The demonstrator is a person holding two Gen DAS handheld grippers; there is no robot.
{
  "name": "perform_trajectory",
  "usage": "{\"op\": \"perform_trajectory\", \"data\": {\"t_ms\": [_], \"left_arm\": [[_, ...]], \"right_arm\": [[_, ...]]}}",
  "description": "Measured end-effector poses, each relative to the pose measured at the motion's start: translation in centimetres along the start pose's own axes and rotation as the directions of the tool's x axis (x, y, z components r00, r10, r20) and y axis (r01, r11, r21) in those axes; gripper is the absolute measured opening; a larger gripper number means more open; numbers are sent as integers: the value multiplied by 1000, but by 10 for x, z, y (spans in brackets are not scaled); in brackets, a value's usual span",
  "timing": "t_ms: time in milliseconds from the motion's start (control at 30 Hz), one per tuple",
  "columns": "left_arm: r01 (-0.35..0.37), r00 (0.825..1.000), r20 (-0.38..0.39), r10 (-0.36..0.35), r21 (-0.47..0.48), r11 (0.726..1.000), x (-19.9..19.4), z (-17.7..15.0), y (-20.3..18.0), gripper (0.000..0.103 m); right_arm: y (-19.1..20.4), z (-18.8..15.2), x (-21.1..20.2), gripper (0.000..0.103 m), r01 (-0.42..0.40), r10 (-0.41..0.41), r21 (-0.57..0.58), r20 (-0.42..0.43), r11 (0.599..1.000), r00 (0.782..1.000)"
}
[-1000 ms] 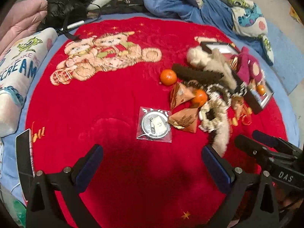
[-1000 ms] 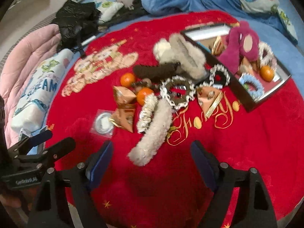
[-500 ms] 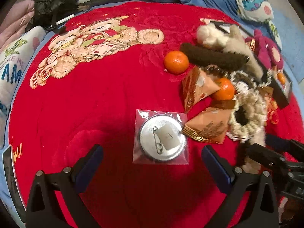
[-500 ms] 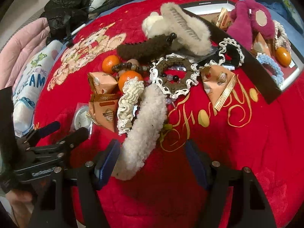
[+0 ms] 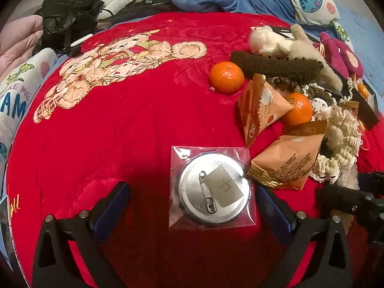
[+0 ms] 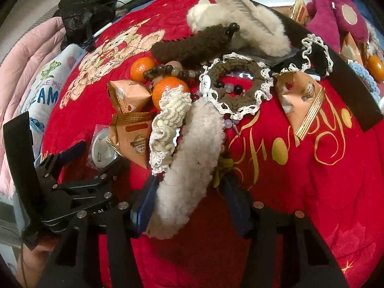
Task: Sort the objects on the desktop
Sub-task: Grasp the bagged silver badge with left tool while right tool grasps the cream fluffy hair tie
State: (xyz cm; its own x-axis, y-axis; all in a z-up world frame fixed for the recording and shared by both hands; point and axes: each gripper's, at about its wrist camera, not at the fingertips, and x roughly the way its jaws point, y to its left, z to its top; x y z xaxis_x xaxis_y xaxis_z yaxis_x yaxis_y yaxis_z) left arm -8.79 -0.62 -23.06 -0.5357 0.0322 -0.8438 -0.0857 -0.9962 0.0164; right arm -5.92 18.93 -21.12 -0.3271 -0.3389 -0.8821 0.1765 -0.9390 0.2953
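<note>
On the red quilt [image 5: 115, 124], two items under my tongs. Left gripper [image 5: 192, 206]: spread wide, its fingers either side of the bagged pin badge [image 5: 212, 188], which lies pin-side up just beside a triangular snack packet [image 5: 288, 160]. Best, I judge, to go low and pinch the badge's rim, not the slippery bag alone. Right gripper [image 6: 189, 204]: spread, straddling the near end of the fluffy cream hair clip [image 6: 189, 165]. Advice: close across its narrow width, clear of the lace scrunchie [image 6: 168, 124] resting on it.
</note>
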Motion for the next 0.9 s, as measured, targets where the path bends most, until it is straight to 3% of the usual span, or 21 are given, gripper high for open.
{"op": "perform_trajectory", "data": {"t_ms": [367, 533, 633, 900], "left_arm": [[9, 1000, 27, -9, -7, 1000, 1, -2, -1, 102], [18, 999, 35, -17, -18, 1000, -9, -7, 0, 83], [22, 999, 37, -20, -38, 999, -20, -10, 5, 64], [62, 998, 21, -60, -98, 993, -39, -18, 16, 62]], "right_arm": [[-4, -4, -2, 51, -17, 17, 17, 17, 1000, 1000], [-4, -8, -8, 37, -49, 48, 25, 35, 999, 998], [0, -12, -12, 32, -41, 41, 7, 22, 999, 999], [8, -18, -24, 31, -18, 18, -16, 5, 1000, 1000]]}}
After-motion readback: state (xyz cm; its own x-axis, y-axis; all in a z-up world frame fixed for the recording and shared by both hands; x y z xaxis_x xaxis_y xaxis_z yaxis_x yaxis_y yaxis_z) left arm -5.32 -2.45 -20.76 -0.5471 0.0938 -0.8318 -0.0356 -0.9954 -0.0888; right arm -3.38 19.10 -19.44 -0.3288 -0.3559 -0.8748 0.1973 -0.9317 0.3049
